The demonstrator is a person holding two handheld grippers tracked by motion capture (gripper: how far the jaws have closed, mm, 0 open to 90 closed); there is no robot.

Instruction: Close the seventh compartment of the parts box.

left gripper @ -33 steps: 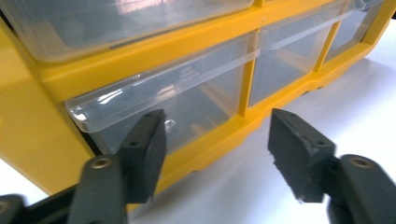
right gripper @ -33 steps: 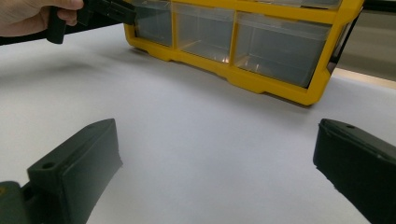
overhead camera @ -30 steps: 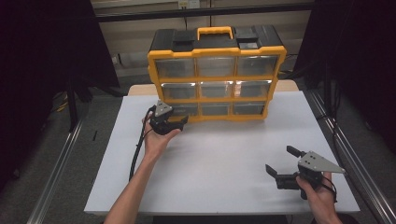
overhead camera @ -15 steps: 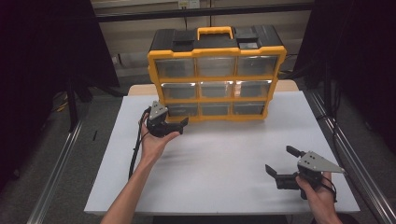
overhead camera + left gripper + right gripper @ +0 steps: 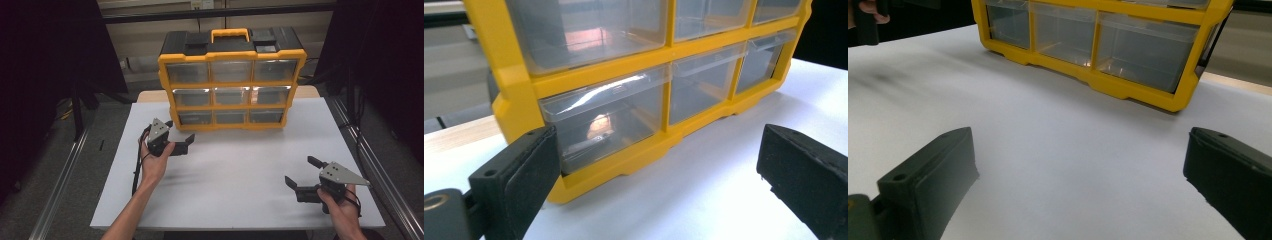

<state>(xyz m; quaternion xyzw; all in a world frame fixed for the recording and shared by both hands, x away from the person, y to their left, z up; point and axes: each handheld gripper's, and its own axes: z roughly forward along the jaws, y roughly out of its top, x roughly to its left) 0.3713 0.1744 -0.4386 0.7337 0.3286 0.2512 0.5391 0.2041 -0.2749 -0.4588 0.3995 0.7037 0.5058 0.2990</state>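
Observation:
A yellow drawer cabinet (image 5: 232,82) with clear drawers stands at the back of the white table (image 5: 240,170). My left gripper (image 5: 180,133) hovers just in front of the bottom-left drawer (image 5: 194,117), a short way off it. Its jaws have just been opening and stand wide apart with nothing between them. In the left gripper view that drawer (image 5: 609,120) lies ahead between the jaws of the left gripper (image 5: 659,150); a small pale shape shows through its front. My right gripper (image 5: 299,171) rests open near the front right, and in its own view the right gripper (image 5: 1080,155) faces bare table.
The cabinet has a black top with a yellow handle (image 5: 230,34). A cable (image 5: 137,165) trails from the left gripper along the forearm. Metal rails (image 5: 65,170) run along both sides of the table, with dark curtains beyond.
The left gripper has drawn back from the cabinet, leftward and toward the person, and its jaws have spread wider. The right gripper has stayed put.

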